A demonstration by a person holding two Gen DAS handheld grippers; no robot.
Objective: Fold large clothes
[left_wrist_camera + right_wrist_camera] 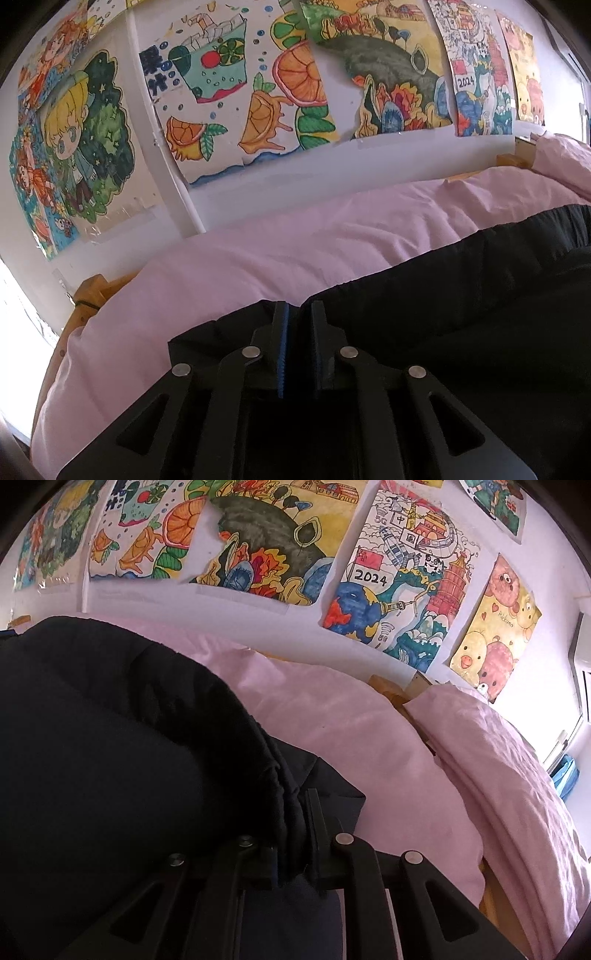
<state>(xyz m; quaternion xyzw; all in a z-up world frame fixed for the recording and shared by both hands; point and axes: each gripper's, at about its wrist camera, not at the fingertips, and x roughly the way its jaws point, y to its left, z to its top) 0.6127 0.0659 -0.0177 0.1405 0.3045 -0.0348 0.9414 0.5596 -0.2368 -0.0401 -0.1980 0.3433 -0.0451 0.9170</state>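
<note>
A large black padded garment (pixel 461 295) lies on a bed with a pink sheet (pixel 258 258). In the left wrist view my left gripper (pixel 297 314) is shut on the garment's left edge, its jaws nearly together with black fabric between them. In the right wrist view the same garment (pixel 110 738) bulges up on the left, and my right gripper (pixel 291 812) is shut on a thick fold of its right edge. The left finger of the right gripper is hidden under the fabric.
The pink sheet (pixel 351 731) covers the bed. A pink pillow (pixel 517 775) lies at the right. A wooden bed frame (pixel 88 295) shows at the left end. A white wall with several children's drawings (pixel 240 92) stands close behind the bed.
</note>
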